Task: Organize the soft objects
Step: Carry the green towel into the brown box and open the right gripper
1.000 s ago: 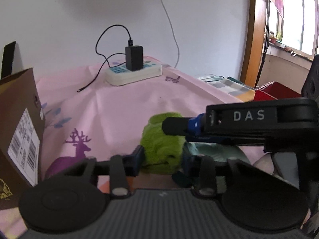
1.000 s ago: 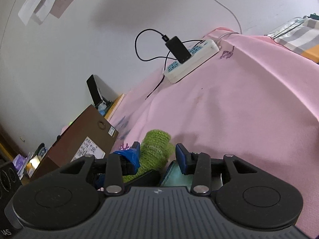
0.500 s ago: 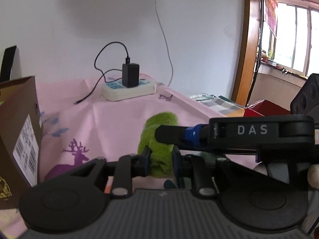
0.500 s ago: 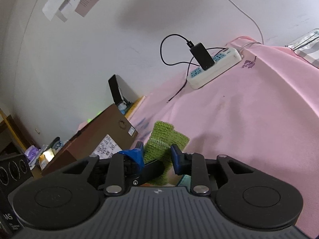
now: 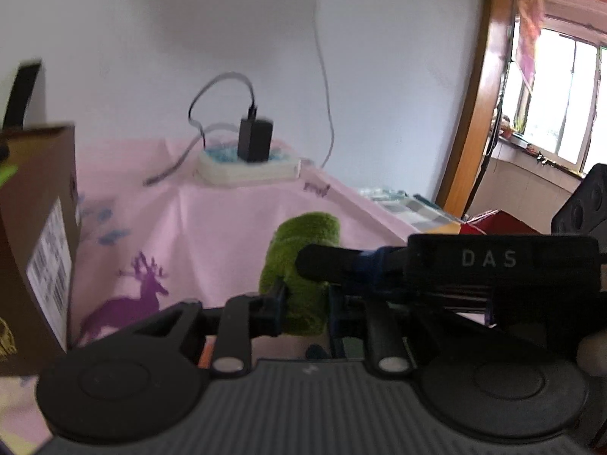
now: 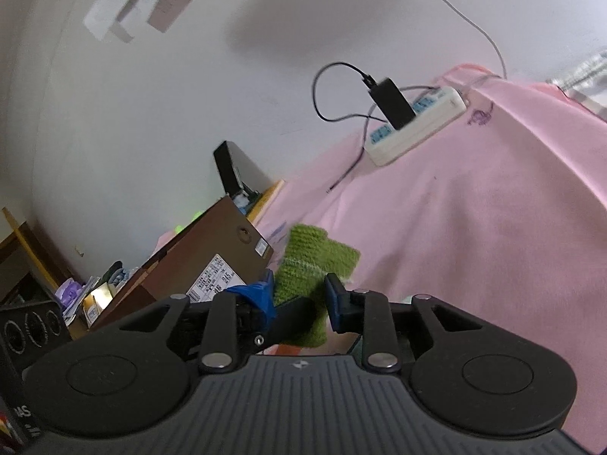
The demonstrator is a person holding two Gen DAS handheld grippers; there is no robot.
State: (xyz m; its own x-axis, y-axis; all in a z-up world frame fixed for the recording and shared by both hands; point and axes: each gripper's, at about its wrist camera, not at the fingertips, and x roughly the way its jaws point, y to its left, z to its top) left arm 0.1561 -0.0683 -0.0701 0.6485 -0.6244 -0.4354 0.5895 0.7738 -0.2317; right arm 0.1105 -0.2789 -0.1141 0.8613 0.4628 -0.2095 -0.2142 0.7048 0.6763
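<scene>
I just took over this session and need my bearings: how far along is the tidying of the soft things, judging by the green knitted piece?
Nothing looks put away yet. In hand: the green knitted piece is raised off the pink cloth, pinched by the left gripper, while the right gripper is closing with the knit between its jaws. Left to do: fold or place it; no destination shows, unless it is the brown box.

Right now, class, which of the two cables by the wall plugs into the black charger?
The black cable, looping into the charger on the power strip; the pale cable climbs the wall instead.
</scene>
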